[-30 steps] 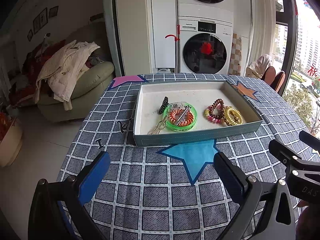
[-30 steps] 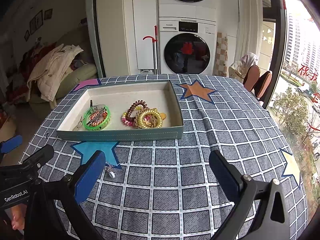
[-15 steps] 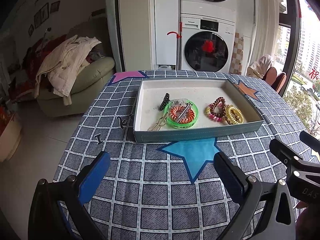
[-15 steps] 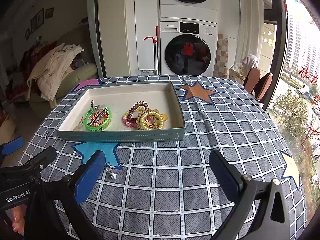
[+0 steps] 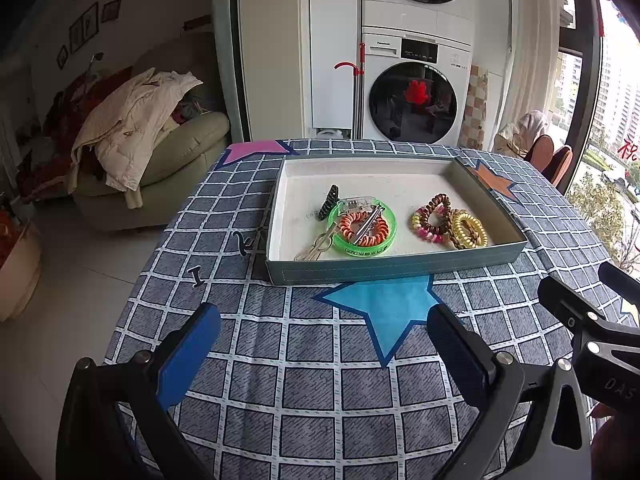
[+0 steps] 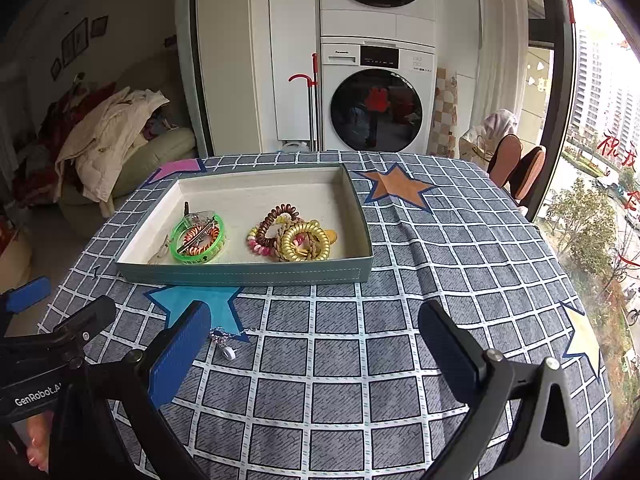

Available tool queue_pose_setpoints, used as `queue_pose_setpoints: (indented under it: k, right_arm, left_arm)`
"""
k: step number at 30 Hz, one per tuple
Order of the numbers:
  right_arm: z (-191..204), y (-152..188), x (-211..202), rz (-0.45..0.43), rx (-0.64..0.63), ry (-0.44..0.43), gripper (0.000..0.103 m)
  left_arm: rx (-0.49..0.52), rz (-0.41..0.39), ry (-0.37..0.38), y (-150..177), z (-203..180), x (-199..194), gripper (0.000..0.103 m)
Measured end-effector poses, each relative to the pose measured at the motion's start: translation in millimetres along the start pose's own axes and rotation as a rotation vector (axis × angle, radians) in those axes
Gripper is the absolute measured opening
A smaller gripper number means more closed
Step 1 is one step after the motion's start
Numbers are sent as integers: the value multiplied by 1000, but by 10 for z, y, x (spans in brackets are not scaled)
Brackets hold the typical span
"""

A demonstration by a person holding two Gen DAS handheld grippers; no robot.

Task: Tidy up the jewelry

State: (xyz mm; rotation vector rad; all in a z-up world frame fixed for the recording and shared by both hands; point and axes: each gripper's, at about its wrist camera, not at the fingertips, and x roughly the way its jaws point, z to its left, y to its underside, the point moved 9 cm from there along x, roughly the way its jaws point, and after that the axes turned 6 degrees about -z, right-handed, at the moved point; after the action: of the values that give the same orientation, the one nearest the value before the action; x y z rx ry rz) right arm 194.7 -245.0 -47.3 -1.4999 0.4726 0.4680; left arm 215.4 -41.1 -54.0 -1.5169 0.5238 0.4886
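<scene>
A grey-green tray [image 5: 392, 268] [image 6: 248, 274] with a white floor stands mid-table. It holds a green bangle [image 5: 362, 229] [image 6: 199, 239] with an orange coil tie and a silver clip, a black claw clip [image 5: 328, 202], and coil hair ties [image 5: 450, 226] [image 6: 294, 238]. A silver necklace with a white pendant [image 6: 226, 344] lies on the cloth near my right gripper's left finger. Two small black hairpins [image 5: 196, 276] [image 5: 242, 242] lie left of the tray. My left gripper [image 5: 324, 340] and right gripper [image 6: 316, 340] are both open and empty, short of the tray.
The table wears a grey checked cloth [image 5: 304, 380] with coloured stars. Its left edge drops to the floor. A sofa with clothes [image 5: 132, 148] stands at the left, a washing machine [image 5: 412, 96] behind, and chairs [image 6: 516, 168] and a window at the right.
Both grippers have risen and drawn back slightly, so the tray sits a little lower in both views. Nothing on the table has moved.
</scene>
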Motion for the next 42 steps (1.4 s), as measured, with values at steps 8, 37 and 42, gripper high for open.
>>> queue_pose_setpoints:
  k: [8, 37, 42]
  right_arm:
    - [4, -3, -1, 0, -1, 0, 103]
    - [58, -67, -17, -6, -4, -1, 103]
    - [60, -72, -16, -7, -5, 0, 103]
  left_arm:
    - [-1, 2, -1, 7, -5, 1, 103]
    - [-3, 0, -11, 15, 10, -4, 103]
    - [-1, 0, -12, 12, 14, -4, 103]
